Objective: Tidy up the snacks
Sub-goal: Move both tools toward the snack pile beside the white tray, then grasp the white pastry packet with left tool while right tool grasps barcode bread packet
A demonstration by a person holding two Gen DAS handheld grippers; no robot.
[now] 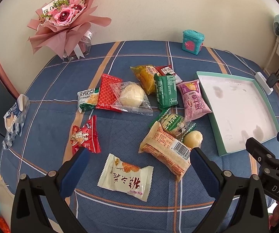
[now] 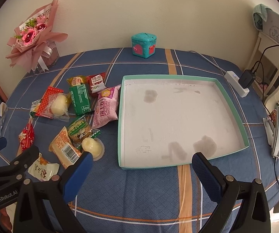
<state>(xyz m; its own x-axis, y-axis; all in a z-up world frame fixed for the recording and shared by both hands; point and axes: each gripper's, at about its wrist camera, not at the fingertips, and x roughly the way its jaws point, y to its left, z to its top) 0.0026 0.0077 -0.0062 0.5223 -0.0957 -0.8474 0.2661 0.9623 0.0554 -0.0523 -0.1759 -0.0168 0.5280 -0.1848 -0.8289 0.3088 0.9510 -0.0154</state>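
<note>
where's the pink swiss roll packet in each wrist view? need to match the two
Left wrist: the pink plastic swiss roll packet lies right of centre, against the left wall of the shallow teal-rimmed box.
Right wrist: the same packet lies left of centre, again against the box's left wall.
Shared landmark: the small teal toy chest at the table's far edge by the wall.

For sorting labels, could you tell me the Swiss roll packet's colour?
Pink-lilac Swiss roll packet, clearest in the right wrist view.
</note>
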